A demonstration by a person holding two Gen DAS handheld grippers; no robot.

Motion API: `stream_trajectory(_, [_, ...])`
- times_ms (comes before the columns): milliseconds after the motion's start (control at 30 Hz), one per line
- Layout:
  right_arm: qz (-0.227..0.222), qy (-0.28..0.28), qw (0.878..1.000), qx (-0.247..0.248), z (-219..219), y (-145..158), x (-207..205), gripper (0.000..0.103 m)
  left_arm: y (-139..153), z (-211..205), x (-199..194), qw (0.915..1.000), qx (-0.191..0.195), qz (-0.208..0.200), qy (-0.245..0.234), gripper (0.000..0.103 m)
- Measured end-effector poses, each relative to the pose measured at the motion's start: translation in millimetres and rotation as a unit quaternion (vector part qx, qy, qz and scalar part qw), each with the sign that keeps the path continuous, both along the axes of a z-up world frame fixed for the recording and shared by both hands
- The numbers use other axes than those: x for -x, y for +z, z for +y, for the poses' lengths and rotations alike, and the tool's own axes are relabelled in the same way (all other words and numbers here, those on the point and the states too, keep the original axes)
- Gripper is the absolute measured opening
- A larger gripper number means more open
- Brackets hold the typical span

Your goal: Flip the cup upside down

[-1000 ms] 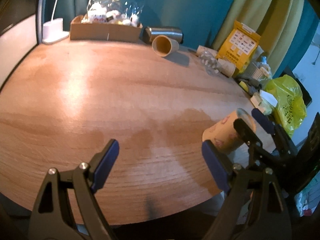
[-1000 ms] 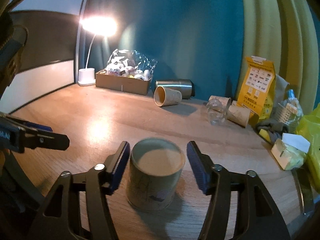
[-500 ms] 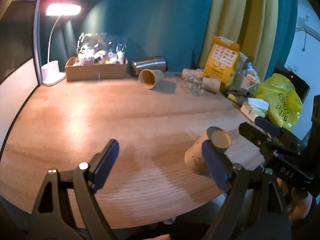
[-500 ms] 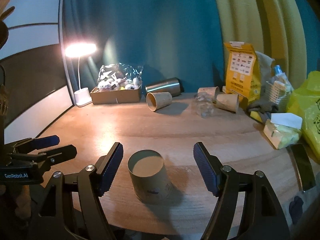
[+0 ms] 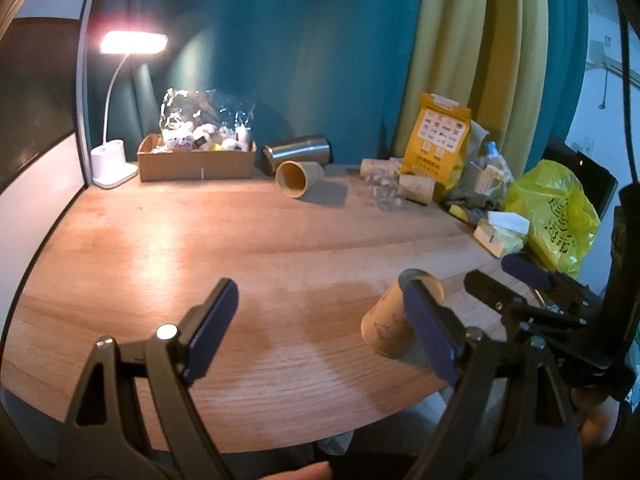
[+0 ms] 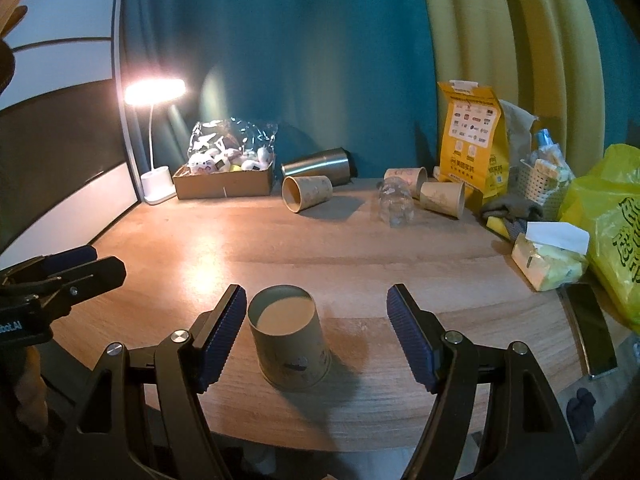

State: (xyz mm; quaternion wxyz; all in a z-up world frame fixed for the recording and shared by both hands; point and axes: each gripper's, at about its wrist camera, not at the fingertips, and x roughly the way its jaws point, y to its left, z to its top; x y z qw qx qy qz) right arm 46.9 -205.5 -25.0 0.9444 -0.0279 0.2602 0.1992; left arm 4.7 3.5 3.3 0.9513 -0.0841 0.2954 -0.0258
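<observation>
A tan paper cup (image 6: 291, 344) stands upside down, base up, on the wooden table (image 6: 360, 248) near its front edge. My right gripper (image 6: 316, 336) is open and empty, its fingers wide on either side of the cup without touching it, the left pad closest. In the left wrist view the same cup (image 5: 394, 320) stands at the right, partly behind my left gripper's right finger. My left gripper (image 5: 320, 328) is open and empty over the table's front. The right gripper (image 5: 516, 280) shows there at the far right.
At the table's back lie a paper cup on its side (image 6: 306, 192), a steel tumbler (image 6: 318, 168), a clear glass (image 6: 394, 200) and two more cups (image 6: 442, 198). A cardboard box (image 6: 224, 180), lamp (image 6: 158, 184), yellow bags (image 6: 608, 216), tissue pack (image 6: 548, 256) and phone (image 6: 592, 328) crowd the edges.
The right gripper has let go of the cup, opened wide and drawn back; the cup stays standing base up. The left gripper has tilted up and drawn back.
</observation>
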Motion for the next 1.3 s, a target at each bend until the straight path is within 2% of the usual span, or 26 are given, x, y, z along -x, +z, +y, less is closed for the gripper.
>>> stream_trajectory(1300, [0.018, 0.002, 1.0, 0.005, 2, -9, -9, 0.076, -6, 4, 0, 0.9999, -0.002, 0.01, 0.012, 0.086])
